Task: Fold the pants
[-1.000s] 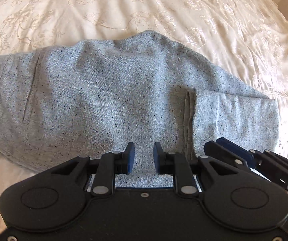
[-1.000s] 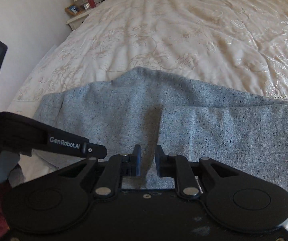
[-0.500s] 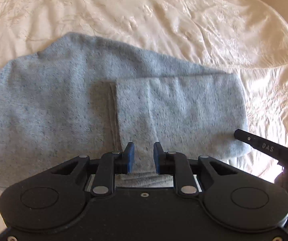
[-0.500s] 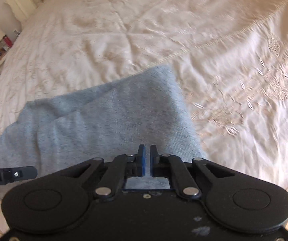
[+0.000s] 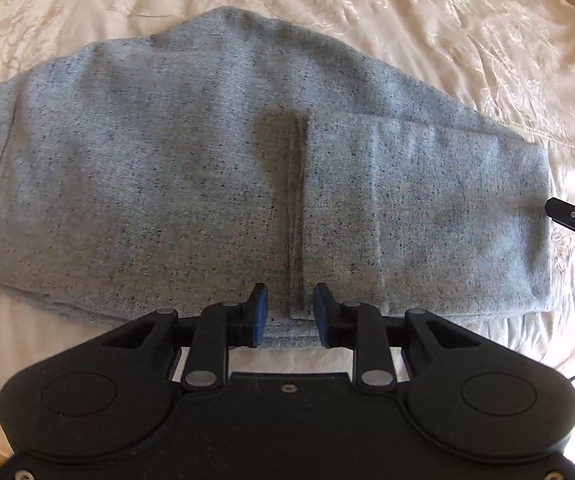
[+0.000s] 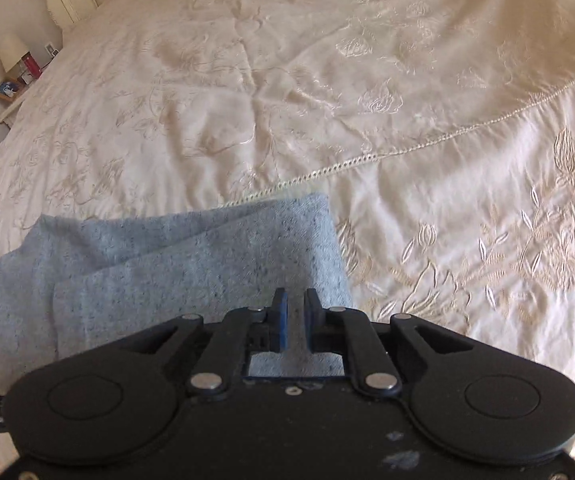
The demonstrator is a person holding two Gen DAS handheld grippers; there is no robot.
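Two handheld grippers hang over grey speckled sweatpants (image 5: 167, 168) that lie flat on a cream embroidered bedspread (image 5: 447, 20). The pants are partly folded: their leg end has been doubled back over the wider part, and the hem (image 5: 297, 216) of that folded layer runs as a dark stitched band straight toward the left wrist camera. The left gripper (image 5: 290, 314) points steeply down at the near edge of the pants, its blue-padded jaws a moderate way apart and opening; the hem's near end lies in line with the gap, but the pads press on nothing. At the right edge of that view a black part of the other tool shows just beside the fold of the pants. The right gripper (image 6: 296, 320) sits over the folded end of the pants (image 6: 191, 264), near its right-hand edge. Its jaws stand only narrowly apart and are opening; grey cloth shows behind the gap, and no fabric is pinched between the pads. A bedside table with a lamp (image 6: 11, 56) stands at the far left.
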